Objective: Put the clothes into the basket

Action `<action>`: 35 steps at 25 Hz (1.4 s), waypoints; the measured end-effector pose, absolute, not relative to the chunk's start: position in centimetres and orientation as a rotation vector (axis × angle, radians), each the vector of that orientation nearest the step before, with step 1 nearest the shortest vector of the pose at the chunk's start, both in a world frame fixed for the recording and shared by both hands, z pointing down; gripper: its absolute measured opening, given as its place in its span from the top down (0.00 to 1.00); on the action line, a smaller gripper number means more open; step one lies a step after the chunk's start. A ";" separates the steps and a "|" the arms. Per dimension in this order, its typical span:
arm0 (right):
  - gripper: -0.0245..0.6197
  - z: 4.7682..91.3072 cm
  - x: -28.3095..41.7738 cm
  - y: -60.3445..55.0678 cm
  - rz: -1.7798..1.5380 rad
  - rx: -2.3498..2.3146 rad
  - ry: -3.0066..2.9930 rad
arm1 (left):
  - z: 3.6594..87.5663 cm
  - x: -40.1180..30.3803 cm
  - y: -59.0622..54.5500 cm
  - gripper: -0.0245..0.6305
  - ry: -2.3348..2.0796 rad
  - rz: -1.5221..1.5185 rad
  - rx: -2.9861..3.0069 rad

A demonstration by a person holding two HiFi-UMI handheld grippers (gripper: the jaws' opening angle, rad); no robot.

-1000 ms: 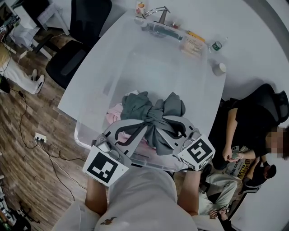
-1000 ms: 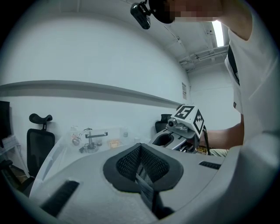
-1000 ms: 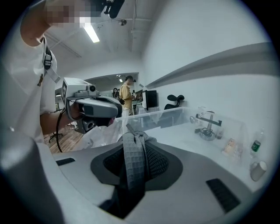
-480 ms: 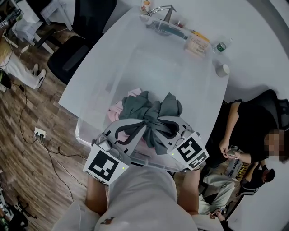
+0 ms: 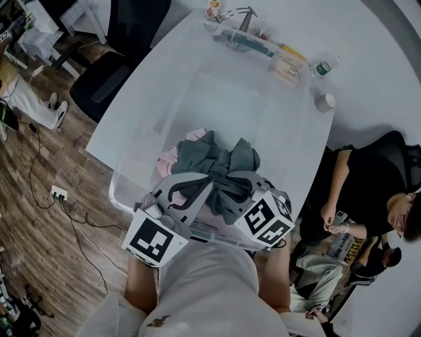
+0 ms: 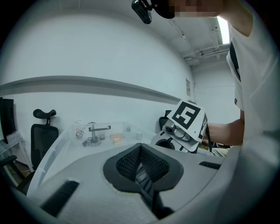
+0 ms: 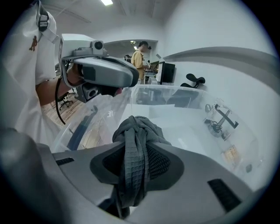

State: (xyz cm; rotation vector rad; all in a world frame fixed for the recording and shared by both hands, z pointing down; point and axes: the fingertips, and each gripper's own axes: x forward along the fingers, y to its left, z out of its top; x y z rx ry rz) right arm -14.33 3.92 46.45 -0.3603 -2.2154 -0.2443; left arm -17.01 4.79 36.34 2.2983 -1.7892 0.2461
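A grey waffle-knit garment (image 5: 220, 164) hangs bunched over the clear plastic basket (image 5: 129, 195), stretched between both grippers. My left gripper (image 5: 189, 192) is at the basket's near rim, and in the left gripper view (image 6: 140, 162) its pads are closed on a thin dark strip of the fabric. My right gripper (image 5: 245, 185) is close beside it. In the right gripper view (image 7: 133, 168) a thick twist of the grey garment (image 7: 136, 131) runs between its pads. Pink clothes (image 5: 172, 158) lie in the basket under the grey one.
The basket stands on a white table (image 5: 164, 72). At the table's far end are a metal stand (image 5: 231, 20), a box (image 5: 287, 66), a bottle (image 5: 320, 66) and a tape roll (image 5: 320, 101). A seated person (image 5: 368, 191) is at the right, a black chair (image 5: 105, 85) at the left.
The right gripper has shifted left, toward the left gripper, and its marker cube has turned. The grey garment has bunched up more between them. The left gripper has barely moved.
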 end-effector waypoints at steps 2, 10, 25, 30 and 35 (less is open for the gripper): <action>0.80 46.9 -14.1 3.9 -0.254 -0.367 -2.185 | 36.3 -16.9 4.6 0.95 -1.784 0.249 2.300; 0.78 48.4 -13.2 3.7 -0.283 -0.353 -2.096 | 36.5 -16.5 4.3 0.95 -1.776 0.263 2.309; 0.71 49.3 -10.3 1.2 -0.409 -0.231 -1.860 | 35.9 -16.8 3.6 0.95 -1.789 0.269 2.316; 0.72 45.6 -11.6 0.4 -0.327 -0.167 -2.099 | 35.3 -17.1 3.5 0.95 -1.801 0.245 2.326; 0.81 38.5 -12.8 -0.1 -0.126 -0.094 -2.549 | 33.8 -16.9 3.7 0.95 -1.815 0.172 2.350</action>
